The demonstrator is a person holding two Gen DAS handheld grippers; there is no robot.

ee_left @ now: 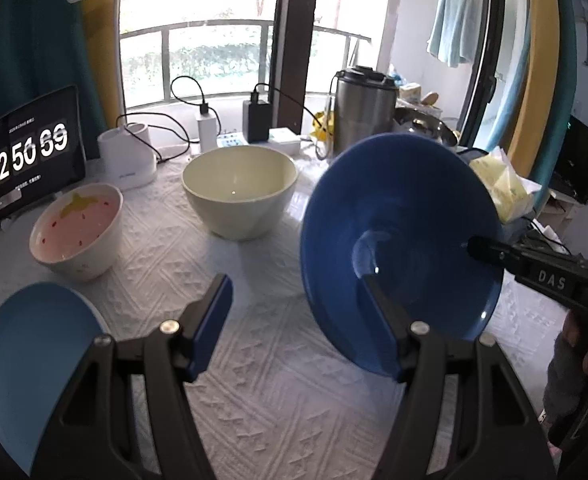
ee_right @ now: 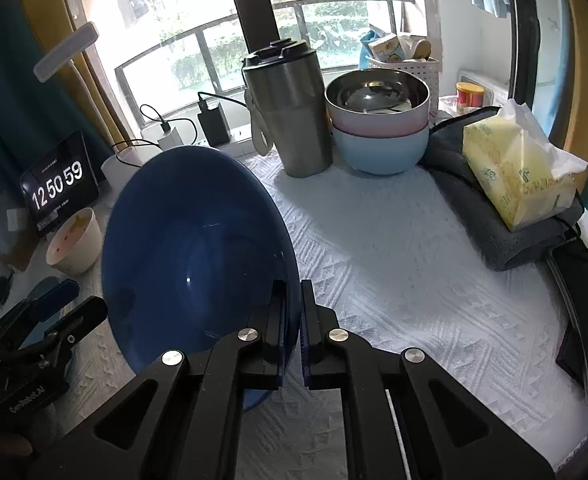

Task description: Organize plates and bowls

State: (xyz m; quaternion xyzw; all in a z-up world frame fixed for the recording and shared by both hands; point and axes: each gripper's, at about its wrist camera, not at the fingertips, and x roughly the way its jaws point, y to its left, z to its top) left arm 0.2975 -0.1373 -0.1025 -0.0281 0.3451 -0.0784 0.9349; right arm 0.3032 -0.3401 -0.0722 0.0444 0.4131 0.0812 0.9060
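A dark blue plate [ee_right: 190, 248] hangs tilted on edge above the white tablecloth. My right gripper [ee_right: 292, 320] is shut on its rim; in the left wrist view it [ee_left: 475, 246] reaches in from the right onto the plate [ee_left: 397, 216]. My left gripper [ee_left: 294, 286] stands open, and the plate's lower left rim sits between its fingers without either pad pressing on it. A cream bowl [ee_left: 240, 190] and a pink strawberry-patterned bowl [ee_left: 76, 232] stand behind on the cloth. A light blue plate [ee_left: 34, 360] lies at the lower left.
At the back stand a steel tumbler [ee_right: 290, 112] and a steel-lined pink bowl [ee_right: 377, 108] stacked in a light blue bowl [ee_right: 381, 148]. A tissue pack [ee_right: 517, 172] rests on a grey towel [ee_right: 473, 216] at right. A clock tablet [ee_left: 30, 156], chargers and cables line the window side.
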